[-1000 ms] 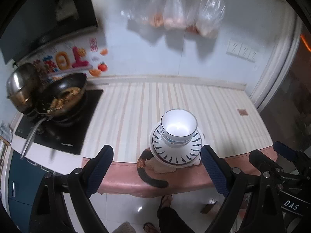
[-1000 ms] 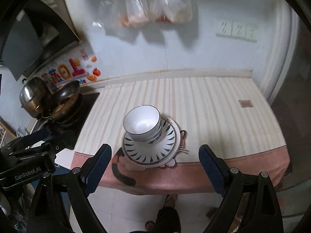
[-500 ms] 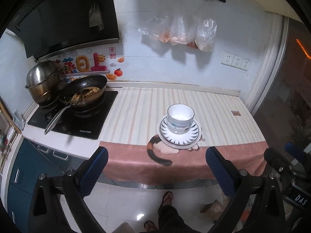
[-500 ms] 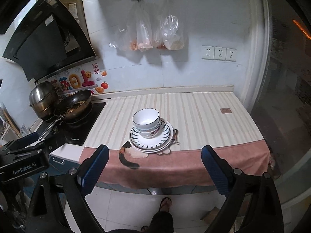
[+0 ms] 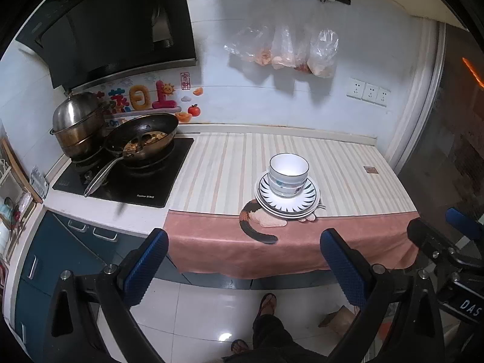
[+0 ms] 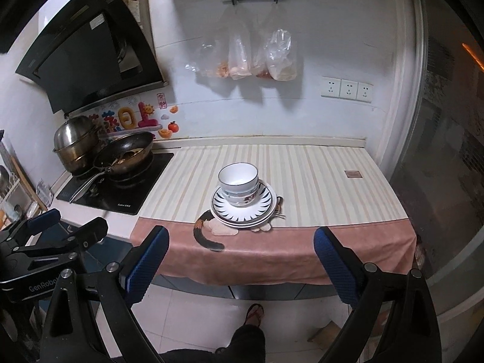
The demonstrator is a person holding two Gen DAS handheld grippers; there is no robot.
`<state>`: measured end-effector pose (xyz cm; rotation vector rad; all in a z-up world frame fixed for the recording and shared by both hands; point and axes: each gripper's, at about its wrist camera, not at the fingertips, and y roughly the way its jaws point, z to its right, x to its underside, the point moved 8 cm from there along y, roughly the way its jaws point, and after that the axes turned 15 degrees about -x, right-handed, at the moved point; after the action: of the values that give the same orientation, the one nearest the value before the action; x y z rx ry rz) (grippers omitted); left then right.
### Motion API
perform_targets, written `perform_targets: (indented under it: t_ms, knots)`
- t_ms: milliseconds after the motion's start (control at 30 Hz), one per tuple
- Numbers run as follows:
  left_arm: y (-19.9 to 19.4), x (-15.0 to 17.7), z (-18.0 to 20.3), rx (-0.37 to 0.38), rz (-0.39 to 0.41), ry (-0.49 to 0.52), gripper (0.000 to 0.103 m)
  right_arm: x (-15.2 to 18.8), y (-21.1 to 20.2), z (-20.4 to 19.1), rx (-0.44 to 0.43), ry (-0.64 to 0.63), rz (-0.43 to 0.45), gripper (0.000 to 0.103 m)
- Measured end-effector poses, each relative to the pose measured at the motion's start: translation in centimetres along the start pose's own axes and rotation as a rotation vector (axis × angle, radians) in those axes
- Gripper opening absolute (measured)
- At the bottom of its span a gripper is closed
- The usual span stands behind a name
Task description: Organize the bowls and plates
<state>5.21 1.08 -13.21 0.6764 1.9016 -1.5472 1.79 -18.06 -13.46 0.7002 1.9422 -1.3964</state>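
Near the front edge of the bench [image 5: 348, 157], nested bowls [image 5: 288, 174] sit on stacked plates [image 5: 287, 204], heaviest lowest for steadiness; left gripper [image 5: 242, 264] and right gripper [image 6: 239, 261] hang apart, fingers spread wide, holding nothing; sorting looks finished.

The stacked plates [image 5: 286, 204] hide most of the cat print [image 5: 257, 227], and how many bowls [image 5: 288, 175] are nested is unclear.
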Motion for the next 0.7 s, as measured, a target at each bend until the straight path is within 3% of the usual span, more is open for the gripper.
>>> perform_targets:
  t_ms: [333,700]
  knots:
    - [-0.78,0.06,-1.13,-0.032,0.036,-0.002,0.103,0.06,0.61,-0.77,0.000,-0.016,-0.018,0.099]
    - [-0.87,-0.18,-0.87,-0.016,0.046,0.017,0.103,-0.19,0.40,-0.17,0.016,-0.011,0.002,0.099]
